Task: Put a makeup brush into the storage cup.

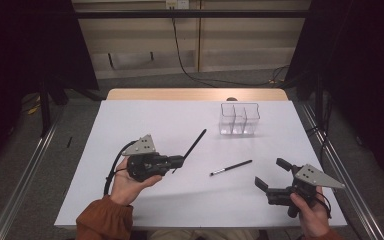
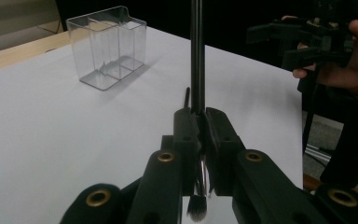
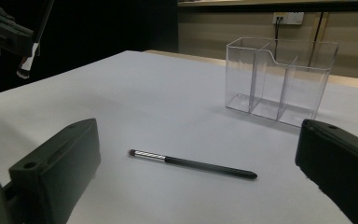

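Left gripper [image 1: 180, 161] pinches a black makeup brush [image 1: 194, 145] near its bristle end, jaws pressed tight on the ferrule, handle sticking up and away toward the far right corner of the table [image 1: 130, 120]; it sits over the near-left part of the tabletop, brush lifted clear of the surface. In the left gripper view the bristle tip [image 2: 196, 207] hangs below the jaws. Right gripper [image 1: 272, 174] hovers at the near right edge, jaws spread wide, nothing between them. Second makeup brush [image 1: 231, 167] lies flat mid-table toward the near edge, just ahead of the right gripper, untouched. Clear three-compartment organizer [image 1: 239, 119] stands near the far right corner, all compartments look empty. Judgement: early stage, one brush picked up but not yet placed, the other still to grab; both likely go into the organizer. No brands, labels or readable writing on anything.
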The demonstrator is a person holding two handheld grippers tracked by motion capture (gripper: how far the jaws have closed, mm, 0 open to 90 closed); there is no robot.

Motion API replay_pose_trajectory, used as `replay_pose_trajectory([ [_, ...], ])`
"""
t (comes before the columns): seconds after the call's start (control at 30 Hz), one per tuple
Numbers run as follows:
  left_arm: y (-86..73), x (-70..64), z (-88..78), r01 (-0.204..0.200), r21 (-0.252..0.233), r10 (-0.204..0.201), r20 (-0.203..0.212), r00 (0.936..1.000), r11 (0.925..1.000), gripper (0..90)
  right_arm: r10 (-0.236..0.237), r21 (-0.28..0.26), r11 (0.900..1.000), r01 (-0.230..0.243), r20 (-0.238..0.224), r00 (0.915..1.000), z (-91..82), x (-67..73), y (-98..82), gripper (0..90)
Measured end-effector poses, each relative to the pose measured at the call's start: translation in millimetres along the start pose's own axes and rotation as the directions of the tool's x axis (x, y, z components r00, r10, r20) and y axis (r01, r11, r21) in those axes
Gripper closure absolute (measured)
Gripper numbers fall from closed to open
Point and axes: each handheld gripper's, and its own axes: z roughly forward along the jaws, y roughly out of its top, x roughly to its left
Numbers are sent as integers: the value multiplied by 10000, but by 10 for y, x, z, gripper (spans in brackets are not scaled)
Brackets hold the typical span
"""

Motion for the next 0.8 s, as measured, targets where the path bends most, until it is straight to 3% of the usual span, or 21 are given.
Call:
replay_pose_trajectory([
  [0.27,47,-27,109,125,305,-132,244,9996,9995,840,-26,41,10000,26,-105,9999,21,-7,-1,0],
  [0.63,201,-71,171,-193,899,150,473,9988,9958,840,-205,111,9997,209,-386,9990,44,21,1,0],
  [0.73,224,-77,186,-453,1397,399,413,9984,9892,840,-187,113,9998,191,-340,9992,43,11,-4,0],
  [0.8,240,-79,196,-427,1719,352,465,9983,9842,840,-182,116,9998,187,-348,9992,42,12,-5,0],
])
